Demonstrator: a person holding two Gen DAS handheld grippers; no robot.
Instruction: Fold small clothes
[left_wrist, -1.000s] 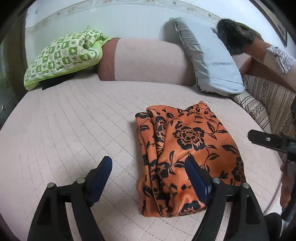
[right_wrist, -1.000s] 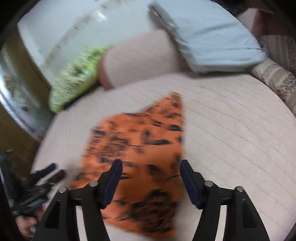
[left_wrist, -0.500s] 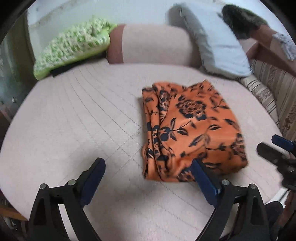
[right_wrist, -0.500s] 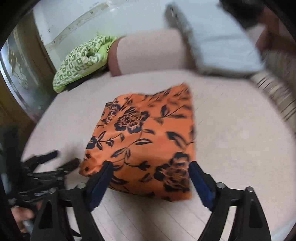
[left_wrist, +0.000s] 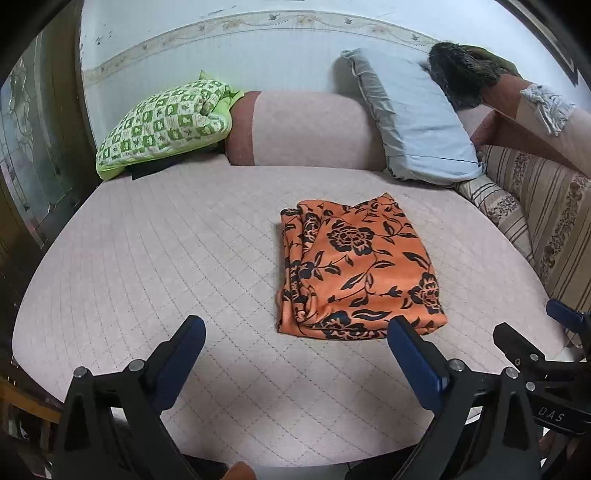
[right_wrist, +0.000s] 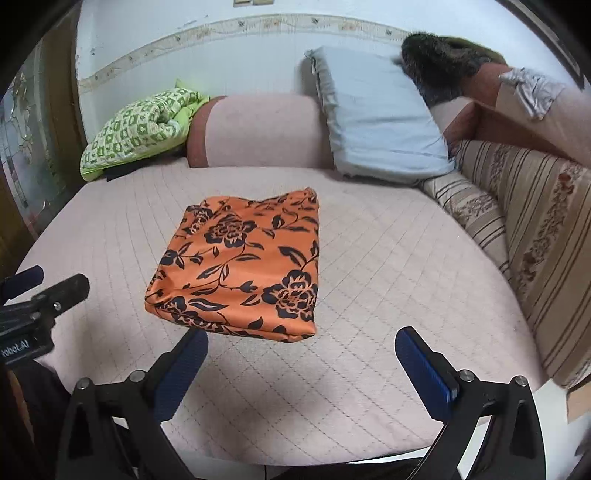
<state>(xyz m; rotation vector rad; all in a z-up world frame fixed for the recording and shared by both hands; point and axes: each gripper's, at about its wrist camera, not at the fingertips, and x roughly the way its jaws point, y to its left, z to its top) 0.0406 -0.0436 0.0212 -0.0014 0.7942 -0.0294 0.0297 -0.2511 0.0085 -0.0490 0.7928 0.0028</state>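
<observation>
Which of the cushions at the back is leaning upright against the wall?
The pale blue pillow, propped on edge beside the pink bolster. The green checked cushion lies slumped at the far left instead.

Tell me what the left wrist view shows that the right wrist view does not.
Only the left wrist view shows the layered fold edges along one side of the orange floral garment, and the right tongs at its right edge. Only the right wrist view shows the garment's smooth side and the left tongs at its left edge. Both show the folded garment lying free on the quilted pink mattress, the green patterned pillow, the light blue pillow, and open, empty tongs.
</observation>
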